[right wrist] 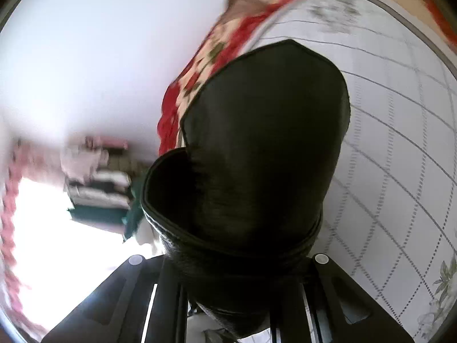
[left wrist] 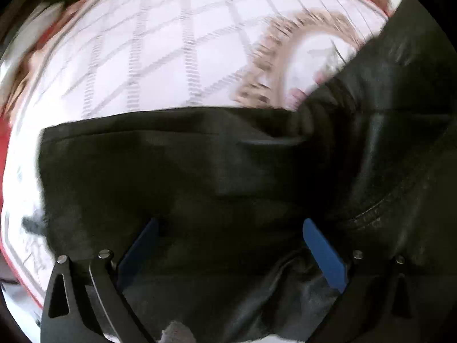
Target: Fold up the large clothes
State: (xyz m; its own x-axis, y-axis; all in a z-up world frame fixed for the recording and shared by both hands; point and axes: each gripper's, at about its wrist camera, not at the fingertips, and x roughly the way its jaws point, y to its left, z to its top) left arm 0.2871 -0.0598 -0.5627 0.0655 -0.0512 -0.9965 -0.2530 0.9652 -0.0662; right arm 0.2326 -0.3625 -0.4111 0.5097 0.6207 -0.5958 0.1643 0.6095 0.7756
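Observation:
A large black leather-like garment (left wrist: 200,177) lies on a white bedsheet with a grey diamond grid (left wrist: 160,45). My left gripper (left wrist: 231,228) is open just above it, its blue fingers (left wrist: 322,251) spread wide over the dark cloth, with nothing held between them. In the right wrist view a bunched part of the same black garment (right wrist: 257,148) rises straight out of my right gripper (right wrist: 237,280), which is shut on it. The fingertips are hidden by the cloth.
The sheet has a red floral border (right wrist: 211,57) and a beige ring pattern (left wrist: 285,48). A white wall (right wrist: 85,57), a shelf with stacked cloth (right wrist: 97,177) and a bright window (right wrist: 57,243) lie to the left in the right wrist view.

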